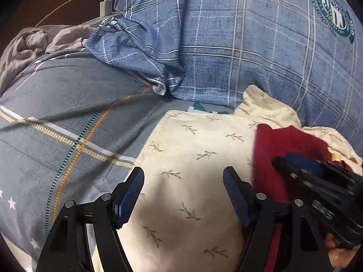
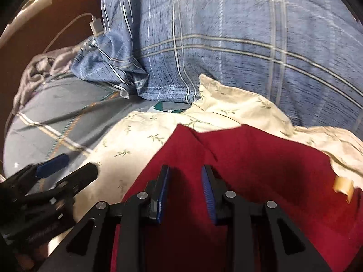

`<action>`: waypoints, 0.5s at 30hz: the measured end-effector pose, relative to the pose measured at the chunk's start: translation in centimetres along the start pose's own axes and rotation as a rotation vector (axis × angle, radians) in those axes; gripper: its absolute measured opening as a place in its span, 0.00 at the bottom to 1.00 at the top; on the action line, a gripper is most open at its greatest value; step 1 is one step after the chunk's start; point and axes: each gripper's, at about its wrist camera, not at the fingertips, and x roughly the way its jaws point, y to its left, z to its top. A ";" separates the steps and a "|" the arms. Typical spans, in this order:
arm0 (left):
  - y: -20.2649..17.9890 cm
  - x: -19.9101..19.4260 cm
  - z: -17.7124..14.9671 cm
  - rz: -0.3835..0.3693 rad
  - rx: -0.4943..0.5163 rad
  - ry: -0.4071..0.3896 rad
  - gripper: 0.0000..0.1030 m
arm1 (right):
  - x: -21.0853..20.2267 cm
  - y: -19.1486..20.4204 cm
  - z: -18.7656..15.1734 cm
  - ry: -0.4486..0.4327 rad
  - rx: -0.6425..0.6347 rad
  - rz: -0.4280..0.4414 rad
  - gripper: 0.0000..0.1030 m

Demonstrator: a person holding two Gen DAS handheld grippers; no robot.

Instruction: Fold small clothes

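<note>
Crimson knit fabric, a small dark red garment point(image 2: 238, 163), lies spread on a cream pillowcase printed with small green sprigs point(image 1: 192, 154), which itself rests on a grey bedsheet with teal and orange stripes point(image 1: 68, 113); behind both rises a blue checked quilt point(image 2: 226, 45) bearing a round green emblem point(image 1: 333, 15). From the right wrist view the right gripper point(image 2: 186, 190) hovers directly over the red cloth with its blue pads a narrow gap apart and nothing pinched between them, so it grips nothing. The left gripper point(image 1: 183, 195) stands wide apart over the bare cream pillowcase, just beside the garment's left edge, also empty. A pale tan label point(image 2: 343, 187) shows at the garment's right side. The red cloth already shows a straight crease and a peaked far edge, so I judge that one fold has been laid and let go, and the piece is partway through folding. The next move would seem to call for taking a fresh hold on an edge or corner, probably with both claws, and carrying it across to halve the cloth again; the knit is soft and may drag the loose pillowcase with it, so a clean pinch of the red layer alone matters. A white charger plug with cable point(image 1: 106, 5) sits far off, clear of the work.
</note>
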 end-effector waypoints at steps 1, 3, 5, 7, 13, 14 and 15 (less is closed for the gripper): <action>0.0 -0.1 -0.1 -0.016 0.000 -0.003 0.70 | -1.4 -0.3 -0.6 -0.011 0.001 0.002 0.29; -0.2 -0.4 -0.2 -0.050 -0.001 -0.013 0.70 | -3.8 -1.0 -2.4 -0.032 0.004 -0.034 0.34; -0.5 -0.7 -0.4 -0.087 0.003 -0.020 0.70 | -5.1 -1.9 -4.2 -0.031 0.026 -0.051 0.38; -0.8 -0.8 -0.8 -0.114 0.032 -0.010 0.70 | -5.2 -3.1 -6.5 0.004 0.076 -0.070 0.38; -3.6 1.9 -2.7 -0.063 0.156 0.070 0.70 | -7.1 -2.8 -8.7 -0.024 0.111 -0.088 0.37; -3.6 1.9 -2.7 -0.055 0.152 0.050 0.75 | -7.8 -3.0 -9.0 -0.020 0.120 -0.074 0.39; -3.6 1.9 -2.7 -0.040 0.150 0.044 0.79 | -8.6 -3.4 -9.3 -0.022 0.128 -0.075 0.41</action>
